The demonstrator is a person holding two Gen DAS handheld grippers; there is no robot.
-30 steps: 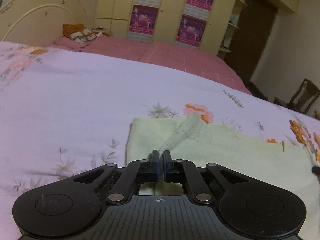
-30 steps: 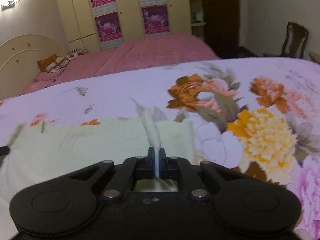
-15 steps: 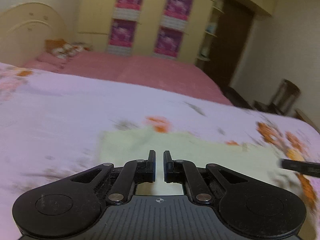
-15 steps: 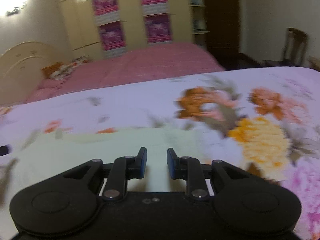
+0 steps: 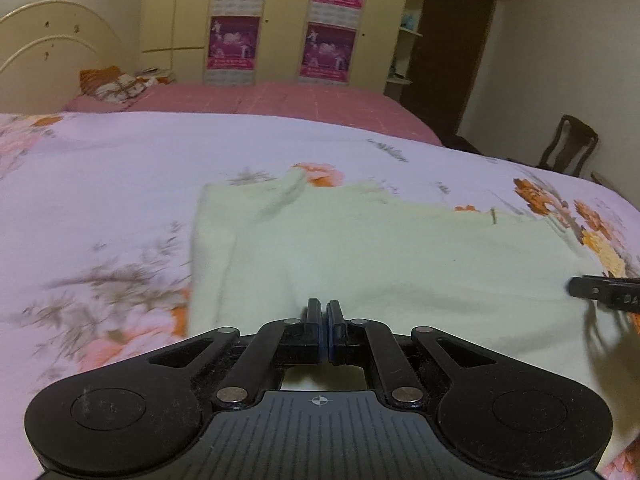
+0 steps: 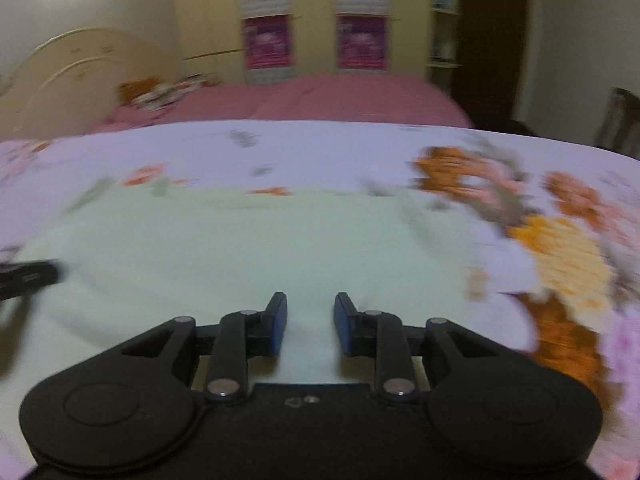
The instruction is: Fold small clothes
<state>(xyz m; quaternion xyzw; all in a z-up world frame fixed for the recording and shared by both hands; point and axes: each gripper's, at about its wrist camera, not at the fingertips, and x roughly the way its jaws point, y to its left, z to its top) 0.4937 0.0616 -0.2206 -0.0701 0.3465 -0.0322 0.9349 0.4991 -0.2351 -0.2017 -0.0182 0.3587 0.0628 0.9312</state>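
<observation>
Landmark: the pale green cloth (image 5: pixel 392 248) lies flat on the flowered bedspread (image 5: pixel 120 184).
Cloth place: it sits on the near part of the bedspread, right in front of both tongs.
Cloth edges: its left edge is a soft fold, and its far edge runs a bit bumpy, with a small flap sticking up near the far left corner.
Room around the cloth: bare bedspread lies open to the left of the cloth, beyond it, and to its right by the big yellow flower (image 6: pixel 560 256).
Further off: behind the cloth, past the bedspread's edge, comes a pink bed (image 5: pixel 260 98), then the cupboards (image 5: pixel 280 20).
Long way: the cloth is long from side to side and short from near to far.
Left gripper (image 5: pixel 323 312): clenched tight with nothing in it, over the near left part of the cloth.
Right gripper (image 6: pixel 310 312): released, its blue pads (image 6: pixel 279 326) stand apart with only flat cloth below them.
Change: a second ago each gripper pinched up a ridge of cloth; now the cloth lies let go and spread out.
Change in the left gripper: it opened a little half a second ago and is shut again.
</observation>
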